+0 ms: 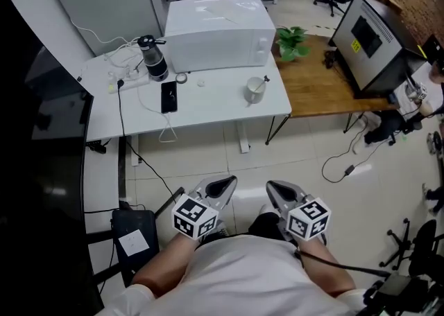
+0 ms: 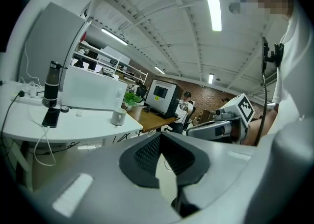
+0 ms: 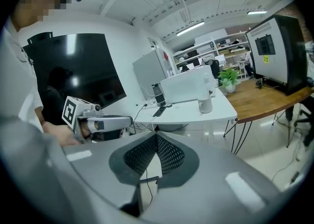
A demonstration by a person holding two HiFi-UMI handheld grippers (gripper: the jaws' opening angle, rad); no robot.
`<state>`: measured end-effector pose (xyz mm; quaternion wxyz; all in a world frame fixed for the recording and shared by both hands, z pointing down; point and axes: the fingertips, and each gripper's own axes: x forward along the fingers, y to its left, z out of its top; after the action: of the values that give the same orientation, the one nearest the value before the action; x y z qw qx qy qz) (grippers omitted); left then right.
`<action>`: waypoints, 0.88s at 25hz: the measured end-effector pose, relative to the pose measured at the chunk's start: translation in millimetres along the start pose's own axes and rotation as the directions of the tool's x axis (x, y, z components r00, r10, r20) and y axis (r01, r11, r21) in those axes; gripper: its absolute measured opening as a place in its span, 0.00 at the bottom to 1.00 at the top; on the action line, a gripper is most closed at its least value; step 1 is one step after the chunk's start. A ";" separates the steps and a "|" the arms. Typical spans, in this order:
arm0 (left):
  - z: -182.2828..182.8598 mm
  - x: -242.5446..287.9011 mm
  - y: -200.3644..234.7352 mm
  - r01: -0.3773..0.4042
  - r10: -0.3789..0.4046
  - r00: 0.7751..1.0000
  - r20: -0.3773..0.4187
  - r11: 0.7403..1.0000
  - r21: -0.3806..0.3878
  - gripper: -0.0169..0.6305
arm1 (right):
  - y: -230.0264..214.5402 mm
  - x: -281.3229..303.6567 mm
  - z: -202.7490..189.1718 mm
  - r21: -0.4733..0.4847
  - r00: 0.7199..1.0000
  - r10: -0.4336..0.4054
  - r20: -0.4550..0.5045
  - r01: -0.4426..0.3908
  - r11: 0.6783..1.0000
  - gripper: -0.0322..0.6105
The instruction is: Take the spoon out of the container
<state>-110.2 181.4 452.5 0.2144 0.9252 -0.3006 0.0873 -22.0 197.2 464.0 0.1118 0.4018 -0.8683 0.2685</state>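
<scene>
The fingers (image 2: 147, 152) of the left gripper (image 2: 159, 137) are meeting at their tips with nothing between them, and the fingers (image 3: 169, 155) of the right gripper (image 3: 156, 137) are likewise pressing together on nothing. Both grippers are hanging close to the person's body over the floor (image 1: 277, 159), side by side. The task has not yet begun. The container (image 1: 254, 91) is standing upright on the white counter (image 1: 215, 107), well apart from both grippers, near the counter's right near corner. The spoon (image 1: 264, 82) is sitting inside it, with its handle leaning out over the rim toward the right. Judged risks are as follows. Closed fingers arriving at the handle would be knocking it rather than gripping it, so they would need to be opening before contact. The handle is looking thin, so a poorly centred pinch could let it slip or twist. The container is looking small and light, and nothing is bracing it. A slanted pull could tip it or drag it toward the counter edge just beside it. The phone (image 1: 168, 96) and the loose cables (image 1: 146, 103) are lying further left and are posing little hazard.
</scene>
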 end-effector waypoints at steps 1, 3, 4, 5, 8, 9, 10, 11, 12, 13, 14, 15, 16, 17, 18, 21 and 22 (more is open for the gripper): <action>1.6 0.5 5.3 -0.002 0.002 1.000 0.001 1.000 0.000 0.03 | -2.6 4.1 2.2 0.002 1.000 -0.003 0.000 0.003 1.000 0.06; 4.5 4.6 13.3 -0.005 0.005 1.000 0.004 1.000 -0.003 0.03 | -9.3 11.6 8.1 0.003 1.000 -0.007 0.000 0.007 1.000 0.06; 5.7 8.3 16.8 -0.006 0.006 1.000 0.005 1.000 -0.005 0.03 | -13.4 15.4 11.5 0.002 1.000 -0.007 0.001 0.007 1.000 0.06; 6.8 13.0 20.5 -0.007 0.007 1.000 0.005 1.000 -0.006 0.03 | -18.1 19.8 15.2 0.000 1.000 -0.006 0.004 0.006 1.000 0.06; 12.3 31.3 36.7 -0.023 0.023 1.000 0.006 1.000 -0.011 0.03 | -35.1 38.5 27.7 -0.014 1.000 0.015 0.010 -0.015 1.000 0.06; 15.5 38.8 43.0 -0.032 0.032 0.999 0.008 0.999 -0.013 0.03 | -42.0 45.9 32.6 -0.022 1.000 0.026 0.009 -0.026 0.999 0.06; 19.4 47.2 49.2 -0.041 0.041 0.999 0.009 0.999 -0.013 0.03 | -50.0 53.0 38.2 -0.029 0.999 0.038 0.009 -0.038 0.999 0.06; 23.9 56.7 55.2 -0.050 0.050 0.999 0.010 0.999 -0.011 0.03 | -59.2 59.8 44.7 -0.035 0.999 0.050 0.010 -0.050 0.998 0.06; 29.2 67.1 61.3 -0.058 0.058 0.998 0.008 0.998 -0.009 0.03 | -69.7 66.2 52.3 -0.037 0.998 0.062 0.012 -0.061 0.997 0.06; 35.5 78.2 67.5 -0.067 0.067 0.998 0.007 0.998 -0.009 0.03 | -81.6 72.0 61.0 -0.039 0.997 0.071 0.015 -0.071 0.997 0.06; 42.5 89.5 73.6 -0.078 0.078 0.997 0.004 0.997 -0.010 0.03 | -94.5 76.9 70.8 -0.039 0.997 0.078 0.018 -0.078 0.996 0.06; 49.9 100.8 79.0 -0.089 0.089 0.996 0.002 0.996 -0.012 0.03 | -107.8 80.5 81.3 -0.038 0.996 0.084 0.021 -0.084 0.996 0.06; 57.3 112.2 83.3 -0.099 0.099 0.995 0.001 0.995 -0.013 0.03 | -121.2 82.7 92.1 -0.038 0.996 0.091 0.023 -0.090 0.995 0.06; 64.4 124.2 87.0 -0.111 0.111 0.994 0.002 0.994 -0.012 0.03 | -134.9 83.9 103.1 -0.041 0.995 0.098 0.024 -0.097 0.994 0.06; 71.4 136.9 90.8 -0.124 0.124 0.992 0.005 0.992 -0.008 0.03 | -148.9 84.9 114.3 -0.045 0.994 0.105 0.025 -0.104 0.994 0.06; 90.2 175.8 103.9 -0.169 0.169 0.985 0.023 0.986 0.000 0.03 | -186.2 91.3 142.9 -0.055 0.991 0.134 0.025 -0.132 0.990 0.06; 94.9 188.1 106.8 -0.180 0.180 0.983 0.029 0.984 -0.001 0.03 | -195.4 94.5 149.1 -0.060 0.989 0.147 0.021 -0.146 0.987 0.06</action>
<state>-19.3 -36.6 459.2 0.2004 0.8956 -0.3860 0.0933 67.7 -50.1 452.4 0.0924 0.3368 -0.9043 0.2454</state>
